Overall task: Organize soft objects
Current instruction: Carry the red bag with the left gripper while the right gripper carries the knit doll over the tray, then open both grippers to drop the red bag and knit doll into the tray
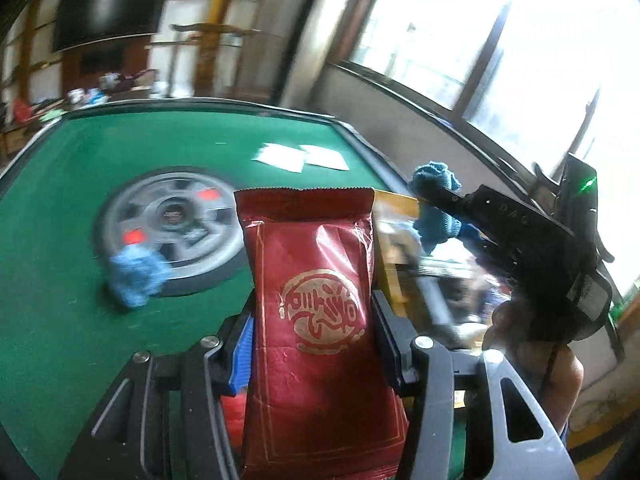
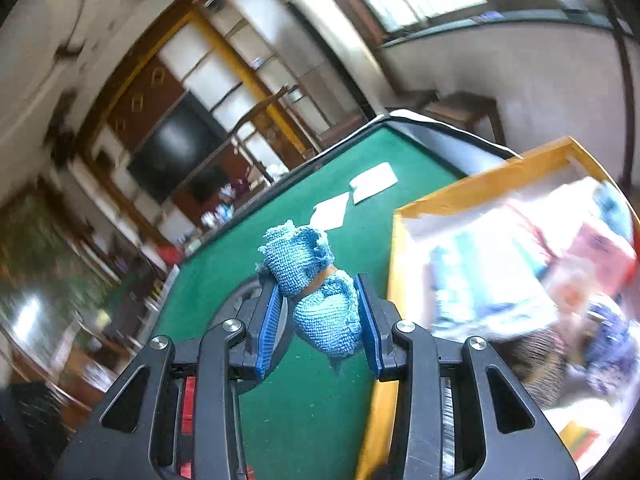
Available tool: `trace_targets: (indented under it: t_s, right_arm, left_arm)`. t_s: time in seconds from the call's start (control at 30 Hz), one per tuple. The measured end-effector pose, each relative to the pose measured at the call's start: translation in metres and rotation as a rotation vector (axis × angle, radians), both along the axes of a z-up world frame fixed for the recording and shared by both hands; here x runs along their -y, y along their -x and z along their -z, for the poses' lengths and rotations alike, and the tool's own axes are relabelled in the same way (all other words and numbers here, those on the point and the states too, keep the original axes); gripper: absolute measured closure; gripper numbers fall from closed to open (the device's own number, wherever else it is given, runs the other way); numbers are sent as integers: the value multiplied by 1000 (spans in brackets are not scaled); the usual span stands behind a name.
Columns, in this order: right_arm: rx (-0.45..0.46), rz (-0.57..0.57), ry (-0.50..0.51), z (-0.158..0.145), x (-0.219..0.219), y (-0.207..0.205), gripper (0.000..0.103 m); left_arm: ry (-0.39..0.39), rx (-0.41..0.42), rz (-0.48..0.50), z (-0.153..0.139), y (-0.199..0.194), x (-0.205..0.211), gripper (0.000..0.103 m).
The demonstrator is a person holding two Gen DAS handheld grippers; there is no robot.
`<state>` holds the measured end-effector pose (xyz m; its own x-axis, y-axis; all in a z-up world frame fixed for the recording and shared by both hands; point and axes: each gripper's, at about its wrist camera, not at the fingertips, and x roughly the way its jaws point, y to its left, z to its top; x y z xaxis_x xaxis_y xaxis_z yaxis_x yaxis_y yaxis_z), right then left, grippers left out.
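My left gripper (image 1: 314, 332) is shut on a red foil packet (image 1: 316, 312) with a gold seal, held upright above the green felt table (image 1: 60, 320). My right gripper (image 2: 320, 312) is shut on a rolled blue cloth (image 2: 316, 292) bound with a brown band, lifted over the table's edge beside a yellow-rimmed box (image 2: 440, 196). In the left wrist view the right gripper (image 1: 436, 200) shows at the right, carrying the same blue cloth (image 1: 434, 220) above the yellow-rimmed box (image 1: 394, 204). A second, lighter blue cloth (image 1: 134, 276) lies on the felt by the table's round centre hub (image 1: 176, 224).
Two white cards (image 1: 300, 156) lie on the far side of the felt. The yellow-rimmed box holds several blurred packages (image 2: 520, 264). A person's hand (image 1: 536, 360) holds the right gripper. Shelves, a dark screen (image 1: 108, 8) and bright windows surround the table.
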<state>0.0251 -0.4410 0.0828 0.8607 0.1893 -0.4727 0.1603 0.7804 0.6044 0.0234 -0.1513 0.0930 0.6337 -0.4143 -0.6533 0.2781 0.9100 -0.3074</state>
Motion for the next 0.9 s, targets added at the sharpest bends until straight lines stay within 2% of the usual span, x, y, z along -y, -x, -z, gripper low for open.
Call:
trace_targets:
  t_s: [0.17,0.3,0.37,0.57,0.67,0.73,0.9]
  right_arm:
    - [-74,94,39,-10,52,25,67]
    - [-185,137,110,-12,95,15,67]
    - [-230,123,114,-10,116,6,67]
    - [-342,108,149,12,142,-14,67]
    - [-354,99,167,19,143,-18,66]
    - [-345,95,172,21,141,-24,61]
    - [-311,127,220,15,139,-21,37]
  left_arm:
    - [12,-13,115,-1,-3,55,51]
    - [23,-35,201,4,-10,99,51]
    - [20,-46,236,8,-13,120,51]
    - [8,-88,303,25,-19,171,51]
    - [-4,-98,324,32,-20,186,51]
    - [-14,-97,331,36,-20,190,49]
    - [-18,-82,328,35,-16,196,42]
